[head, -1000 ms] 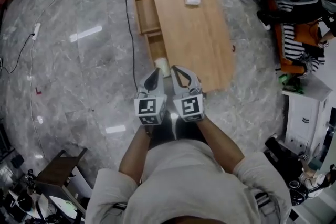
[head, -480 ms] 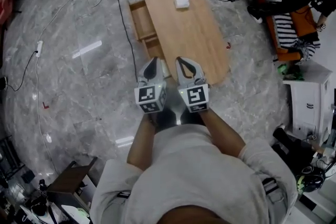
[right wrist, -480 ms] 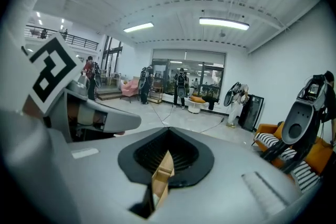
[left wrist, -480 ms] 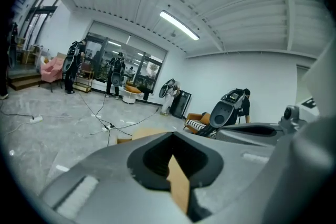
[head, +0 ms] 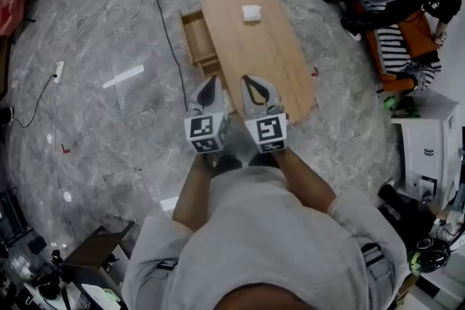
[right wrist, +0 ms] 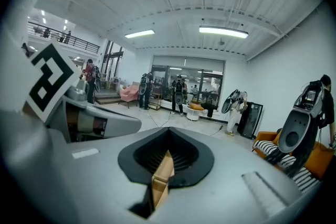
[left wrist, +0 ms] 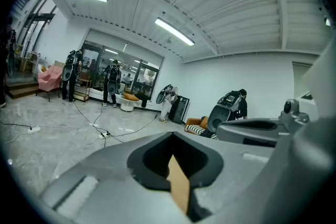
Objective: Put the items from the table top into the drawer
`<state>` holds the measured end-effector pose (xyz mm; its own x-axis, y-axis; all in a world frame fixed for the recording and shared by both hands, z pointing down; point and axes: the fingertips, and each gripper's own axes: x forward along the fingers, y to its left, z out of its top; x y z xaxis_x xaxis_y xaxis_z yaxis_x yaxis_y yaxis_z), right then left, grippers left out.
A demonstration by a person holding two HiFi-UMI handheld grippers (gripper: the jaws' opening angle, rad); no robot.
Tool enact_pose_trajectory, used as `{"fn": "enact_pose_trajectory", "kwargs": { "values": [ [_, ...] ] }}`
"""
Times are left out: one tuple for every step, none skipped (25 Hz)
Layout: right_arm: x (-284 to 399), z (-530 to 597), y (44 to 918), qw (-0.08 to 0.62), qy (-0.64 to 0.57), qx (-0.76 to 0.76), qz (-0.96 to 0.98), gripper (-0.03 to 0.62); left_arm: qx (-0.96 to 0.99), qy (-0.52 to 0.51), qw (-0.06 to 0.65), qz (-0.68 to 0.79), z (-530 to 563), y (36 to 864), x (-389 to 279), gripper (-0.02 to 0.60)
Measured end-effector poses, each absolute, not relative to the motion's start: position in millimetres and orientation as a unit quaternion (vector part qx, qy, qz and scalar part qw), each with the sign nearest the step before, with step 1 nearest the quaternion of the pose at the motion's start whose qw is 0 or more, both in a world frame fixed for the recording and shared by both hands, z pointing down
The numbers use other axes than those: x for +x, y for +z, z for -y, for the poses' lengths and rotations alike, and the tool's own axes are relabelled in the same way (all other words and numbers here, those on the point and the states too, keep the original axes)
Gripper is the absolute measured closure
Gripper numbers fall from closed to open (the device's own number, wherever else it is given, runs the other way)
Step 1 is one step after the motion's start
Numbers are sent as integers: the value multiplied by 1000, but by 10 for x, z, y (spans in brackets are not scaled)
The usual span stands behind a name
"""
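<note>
1. A black cable trails over the grey marble floor, passing just left of an open wooden drawer that juts from the left side of an oval wooden table.
2. The left gripper, jaws pressed together with nothing between them, hangs over the table's near end.
3. Just beside it, the right gripper is likewise closed and empty.
4. A small white item lies on the table top near its far end, well apart from both grippers.
5. An orange sofa with striped cloth stands at right.
</note>
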<state>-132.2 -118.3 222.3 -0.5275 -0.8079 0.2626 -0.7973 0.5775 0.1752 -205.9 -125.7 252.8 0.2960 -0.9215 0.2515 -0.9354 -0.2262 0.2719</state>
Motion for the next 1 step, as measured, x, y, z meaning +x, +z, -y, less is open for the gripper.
{"fn": "enact_pose_trajectory", "kwargs": {
  "values": [
    [-1319, 1196, 2212, 158, -18, 460, 874, 588, 782, 19, 186, 594, 1277, 2512, -2065, 561]
  ]
}}
